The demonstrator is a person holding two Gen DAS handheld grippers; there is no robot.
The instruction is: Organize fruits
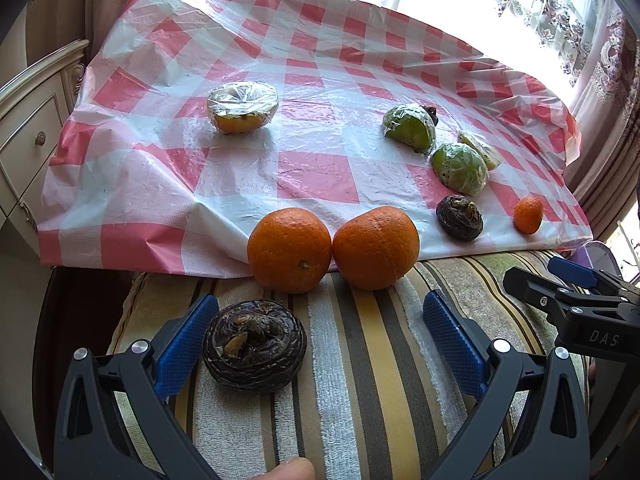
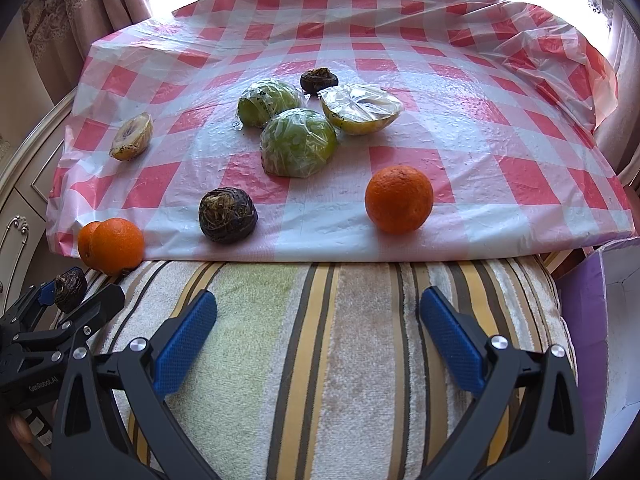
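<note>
My left gripper [image 1: 316,312] is open over a striped cushion [image 1: 384,380]. A dark wrinkled fruit [image 1: 254,346] lies on the cushion between its fingers, close against the left pad [image 1: 186,344]. Two oranges [image 1: 290,250] [image 1: 376,248] touch each other at the edge of the checked cloth [image 1: 320,168]. My right gripper [image 2: 318,304] is open with only cushion between its fingers. Ahead of it on the cloth lie an orange [image 2: 399,199], a dark fruit [image 2: 228,215], two wrapped green halves [image 2: 298,142] [image 2: 268,103], a wrapped yellow half [image 2: 362,109] and a smaller dark fruit [image 2: 319,79].
Another wrapped yellow half [image 1: 242,106] sits alone at the cloth's left. A cream drawer cabinet [image 1: 28,128] stands to the left, a purple box [image 2: 600,320] to the right, and curtains behind. A person's fingertip [image 1: 292,470] shows at the bottom edge.
</note>
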